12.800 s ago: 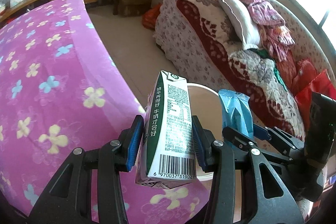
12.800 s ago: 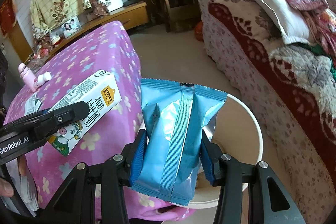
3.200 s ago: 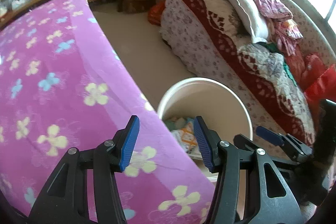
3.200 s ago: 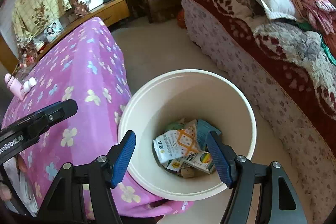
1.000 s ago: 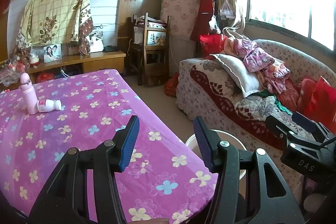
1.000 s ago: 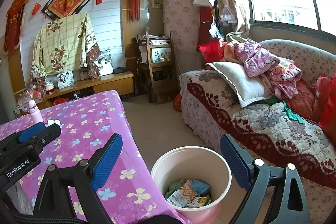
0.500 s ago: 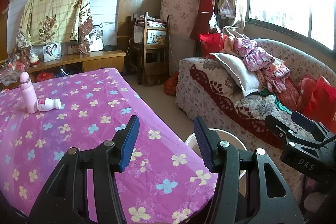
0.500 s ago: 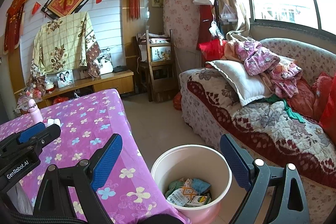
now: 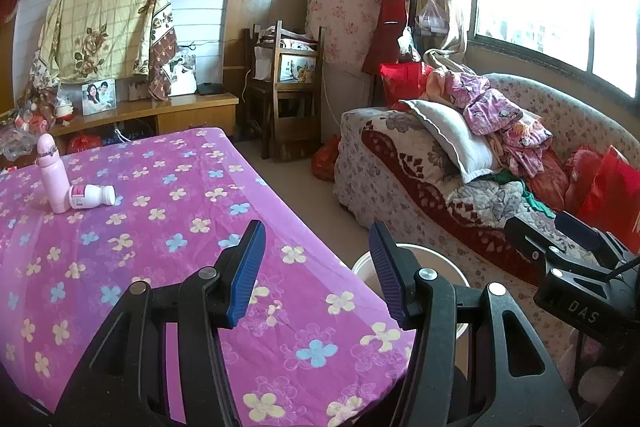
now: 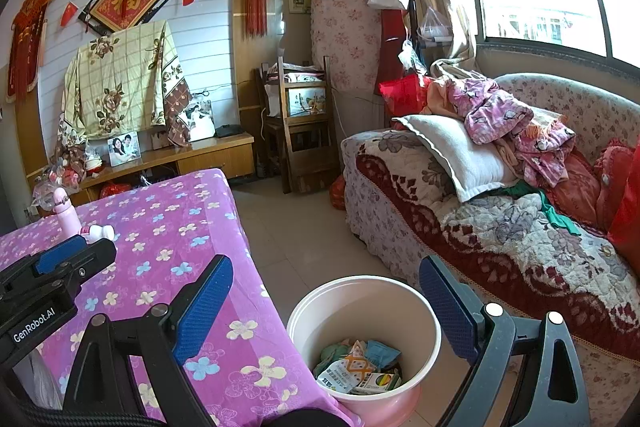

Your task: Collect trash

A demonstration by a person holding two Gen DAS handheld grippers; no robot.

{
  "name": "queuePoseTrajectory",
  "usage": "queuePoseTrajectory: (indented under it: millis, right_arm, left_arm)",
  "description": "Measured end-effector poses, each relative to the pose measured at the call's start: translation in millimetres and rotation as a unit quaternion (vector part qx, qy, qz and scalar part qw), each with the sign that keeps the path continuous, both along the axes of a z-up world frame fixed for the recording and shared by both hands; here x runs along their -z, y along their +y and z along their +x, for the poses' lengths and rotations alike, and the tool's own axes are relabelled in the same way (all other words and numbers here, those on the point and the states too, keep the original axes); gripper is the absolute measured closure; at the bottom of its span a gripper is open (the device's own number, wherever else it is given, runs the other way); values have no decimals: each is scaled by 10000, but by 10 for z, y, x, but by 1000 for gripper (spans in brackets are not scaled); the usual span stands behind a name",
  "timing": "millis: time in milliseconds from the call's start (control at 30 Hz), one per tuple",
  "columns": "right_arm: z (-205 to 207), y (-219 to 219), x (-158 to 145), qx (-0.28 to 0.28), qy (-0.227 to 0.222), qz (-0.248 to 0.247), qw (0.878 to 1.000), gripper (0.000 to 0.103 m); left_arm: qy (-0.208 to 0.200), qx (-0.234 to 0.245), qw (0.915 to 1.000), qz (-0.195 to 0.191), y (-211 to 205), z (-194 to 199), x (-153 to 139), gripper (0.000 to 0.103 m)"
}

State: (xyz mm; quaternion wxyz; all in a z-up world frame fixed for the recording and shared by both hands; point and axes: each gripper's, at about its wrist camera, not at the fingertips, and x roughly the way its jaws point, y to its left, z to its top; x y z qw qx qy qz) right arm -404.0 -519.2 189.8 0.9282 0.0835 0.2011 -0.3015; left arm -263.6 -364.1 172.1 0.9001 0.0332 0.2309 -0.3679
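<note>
Left hand-held gripper (image 9: 316,267): fingers spread, nothing between them, held above the near corner of the bench (image 9: 168,227). Right hand-held gripper (image 10: 326,303): fingers spread wide, nothing held, above the bucket (image 10: 400,293) at lower centre of the frame. Trash (image 10: 354,367) lies inside the bucket. A pink bottle (image 9: 51,179) stands at the bench's far left; a small white bottle (image 9: 90,195) lies touching it.
</note>
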Motion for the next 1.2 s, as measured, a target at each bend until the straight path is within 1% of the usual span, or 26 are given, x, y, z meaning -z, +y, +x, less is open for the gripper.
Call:
queuePoseTrajectory:
  millis: [200,333,767,1033,1200]
  right_arm:
    - [2,-2,-4,0,6,2,10000,10]
    - [-10,-6,49,3,19,11,10000,10]
    - [-1,-11,24,-1,20,12,10000,10]
    - [-32,6,108,-8,38,28,10000,10]
    - [-30,2,105,-8,45,33,10000,10]
  left_arm:
    - [14,10,10000,9,0,-5,12,51]
    - [17,19,10000,11,-6,-10,16,51]
    - [13,24,10000,20,-15,-11,15,51]
    - [33,52,10000,31,-29,-22,34,51]
    - [47,91,9999,47,-43,-31,66,51]
